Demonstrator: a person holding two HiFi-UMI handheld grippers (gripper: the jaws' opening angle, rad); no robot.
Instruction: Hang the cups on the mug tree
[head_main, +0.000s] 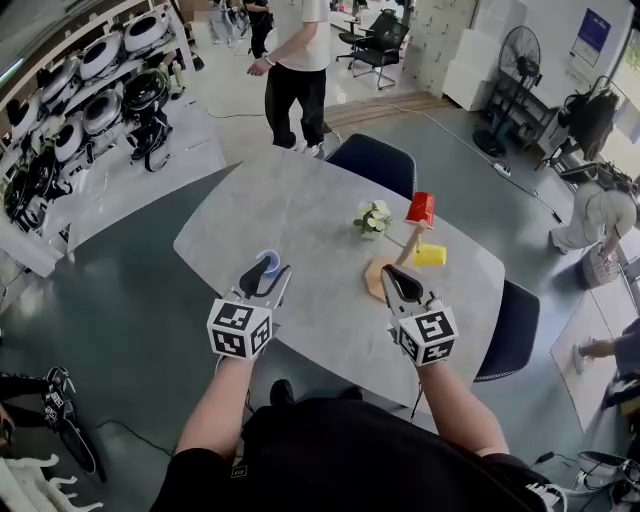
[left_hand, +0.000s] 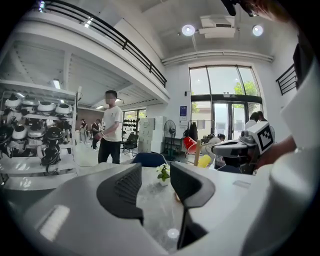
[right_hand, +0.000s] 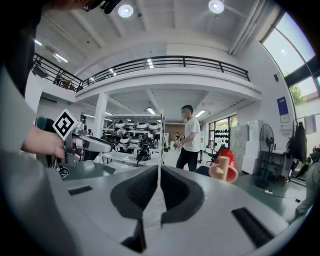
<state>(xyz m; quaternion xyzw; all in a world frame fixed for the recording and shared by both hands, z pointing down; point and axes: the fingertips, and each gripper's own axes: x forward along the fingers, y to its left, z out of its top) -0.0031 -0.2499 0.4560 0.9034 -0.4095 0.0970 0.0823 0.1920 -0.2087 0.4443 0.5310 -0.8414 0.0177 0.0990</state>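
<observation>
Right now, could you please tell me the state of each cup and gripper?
red cup: hung atop the mug tree
yellow cup: hung on a side peg
blue cup: unhung, on the table
left gripper: open, empty
right gripper: shut, empty

No legible txt; blue wall sign (head_main: 592, 35) too small to read.

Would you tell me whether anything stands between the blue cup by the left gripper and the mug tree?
Nothing visible stands between the blue cup and the mug tree. The flower pot sits farther back, off that line; the shut right gripper hangs at the tree's near side.
</observation>
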